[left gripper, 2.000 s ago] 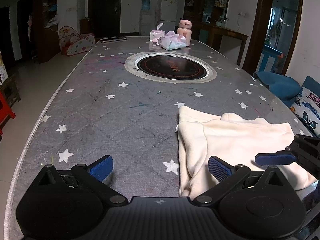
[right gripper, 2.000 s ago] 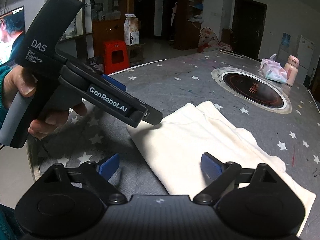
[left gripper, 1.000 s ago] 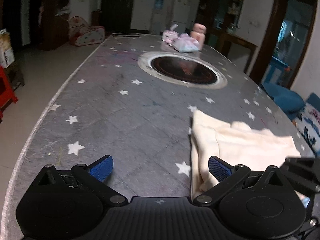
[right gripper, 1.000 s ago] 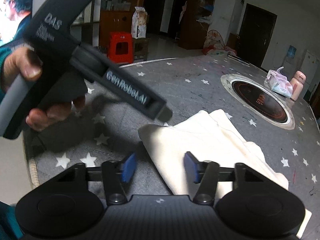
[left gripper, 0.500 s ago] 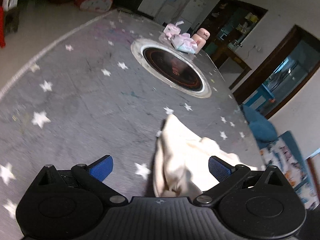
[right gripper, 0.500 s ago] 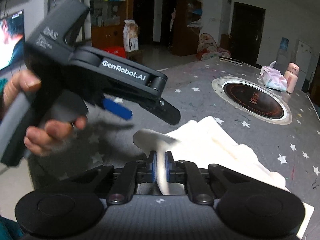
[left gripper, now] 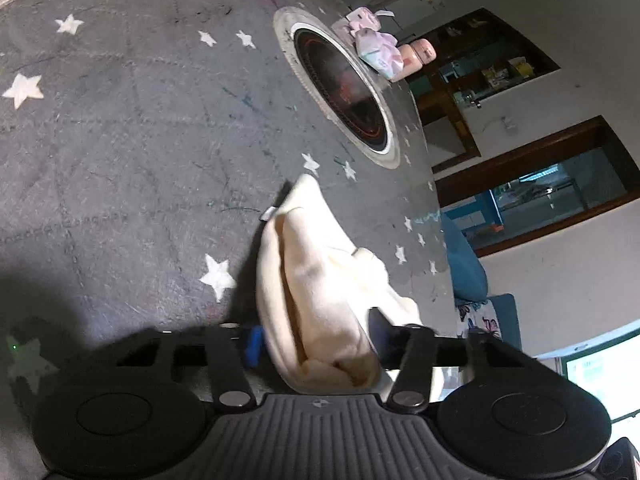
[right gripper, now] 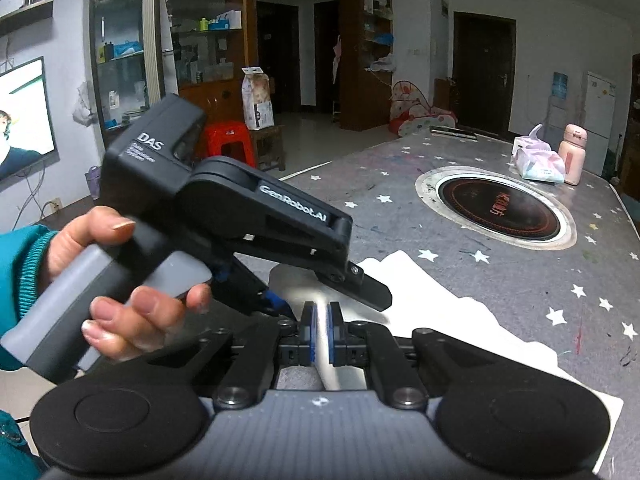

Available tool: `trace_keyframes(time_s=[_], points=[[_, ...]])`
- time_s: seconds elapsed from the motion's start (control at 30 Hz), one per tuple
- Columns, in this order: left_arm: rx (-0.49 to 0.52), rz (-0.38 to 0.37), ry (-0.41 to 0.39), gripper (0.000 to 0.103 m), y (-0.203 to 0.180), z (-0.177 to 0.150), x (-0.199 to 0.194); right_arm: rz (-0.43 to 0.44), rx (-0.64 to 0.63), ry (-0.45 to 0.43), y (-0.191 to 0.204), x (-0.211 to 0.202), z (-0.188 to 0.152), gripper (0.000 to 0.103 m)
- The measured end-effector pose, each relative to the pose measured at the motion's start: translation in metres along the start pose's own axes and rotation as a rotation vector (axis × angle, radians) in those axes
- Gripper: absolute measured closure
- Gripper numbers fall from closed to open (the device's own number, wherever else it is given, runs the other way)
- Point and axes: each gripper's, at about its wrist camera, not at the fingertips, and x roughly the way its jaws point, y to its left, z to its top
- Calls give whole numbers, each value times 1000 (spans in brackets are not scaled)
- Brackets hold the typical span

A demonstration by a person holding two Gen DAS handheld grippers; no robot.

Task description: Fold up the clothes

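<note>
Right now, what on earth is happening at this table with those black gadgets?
A person is folding a cream garment on a grey star-patterned table, using a handheld gripper in each hand instead of bare hands. The right gripper is pinched shut on a near edge of the cloth. The left gripper has a bunched part of the same garment between its fingers, though they look only partly closed. Most of the garment lies flat, so the fold is only starting.

Cream garment (left gripper: 316, 280). Grey worktop (left gripper: 120, 140), white star print. My tools black, blue pads (right gripper: 311, 334). Teal sleeve (right gripper: 20, 272). Pink bottle (right gripper: 572, 154). Red stool (right gripper: 228, 140).
</note>
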Motion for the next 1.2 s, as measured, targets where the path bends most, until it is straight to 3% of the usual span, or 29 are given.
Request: trace_keyframes(time_s=[0.1,0.2,0.3,0.6,0.83,1.2], points=[[24,9,-3,78,-1,-2,1,-10,33,7,-8,-5,-6,93],[48,18,-7,79,-1,-3,1,-20,66,14,-16,-11,-12,76],[72,27,-10,79,-2,-5,2,-38,100,19,-26,-17,-18,67],[152,63,-22,79,-8,-9,3,-271,289,36,-93,-50,-61,58],[189,87,-25,78,-13,-11,3,-379,388,35,-127,-65,-86,51],[263,118,-30,78,-21,-14,5,-290,610,-25,-152,-69,-104,52]])
